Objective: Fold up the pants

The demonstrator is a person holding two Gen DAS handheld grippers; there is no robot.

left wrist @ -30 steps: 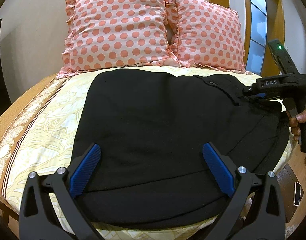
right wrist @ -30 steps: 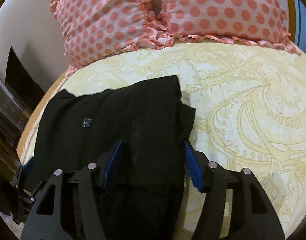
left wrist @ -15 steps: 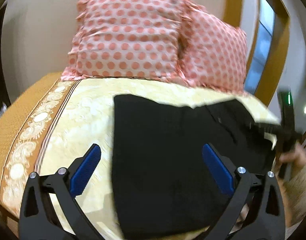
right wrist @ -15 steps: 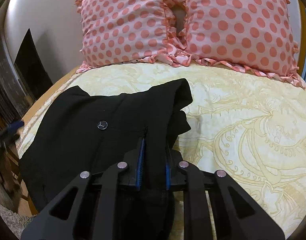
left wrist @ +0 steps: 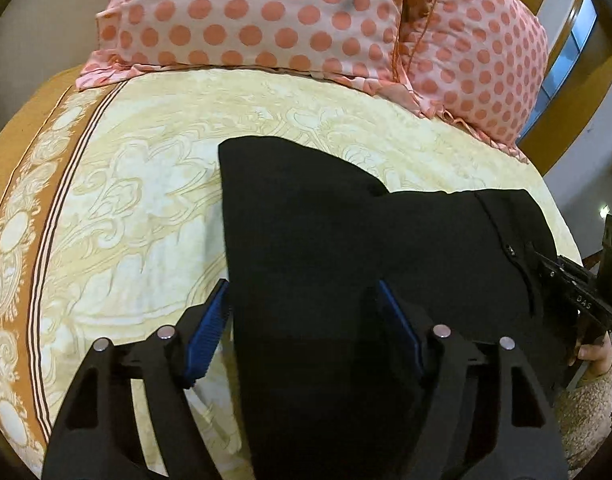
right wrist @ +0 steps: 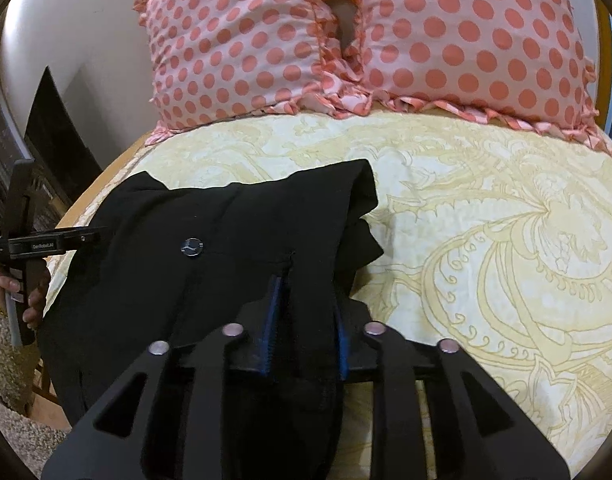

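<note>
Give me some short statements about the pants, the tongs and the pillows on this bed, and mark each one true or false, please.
1. The right tongs are closed on the black fabric pants. True.
2. The left tongs are pinched fully shut. False: their blue pads stand apart, with the pants' fabric between them.
3. Two pink pillows with orange dots lean at the head of the bed. True.
4. The pants lie on a plain white sheet. False: the cream bedspread carries a yellow ornamental pattern.
5. A round dark button shows on the pants. True.
</note>
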